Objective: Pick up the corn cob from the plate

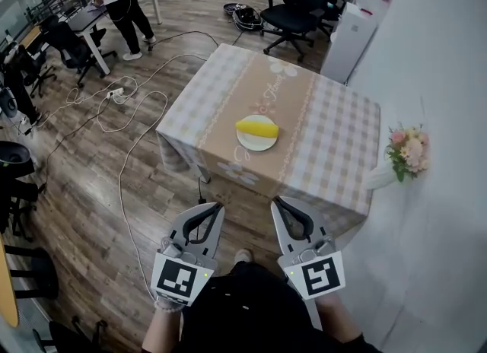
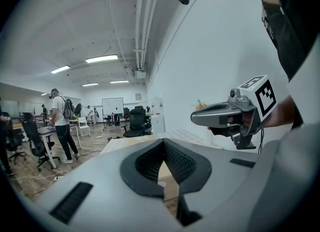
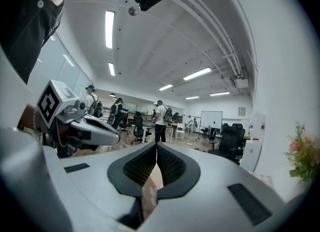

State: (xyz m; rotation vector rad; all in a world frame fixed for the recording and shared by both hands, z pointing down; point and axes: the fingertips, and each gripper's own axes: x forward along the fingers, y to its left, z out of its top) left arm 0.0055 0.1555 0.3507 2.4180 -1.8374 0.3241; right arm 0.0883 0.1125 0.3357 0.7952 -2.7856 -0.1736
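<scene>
I hold both tongs low and close to my body, side by side and pointing toward the table (image 1: pixel 335 142), which is well beyond their tips. My left tongs (image 1: pixel 219 206) are pressed together with nothing between the pads. My right tongs (image 1: pixel 275 201) are likewise closed tip to tip and empty. With nothing within reach, there is no reason to have either pair spread yet.

The corn cob (image 1: pixel 257 125) lies on its side across the far part of the white plate (image 1: pixel 257 144). The plate sits on the plain middle strip of the checked cloth, out in the open with nothing crowding it. It lies roughly in line with the gap between my two tongs, so I judge either pair could take it.

The cob lies left to right and is rounded. Whichever pair I use would need to be spread and brought across its middle, so the cob does not roll off the pads.
</scene>
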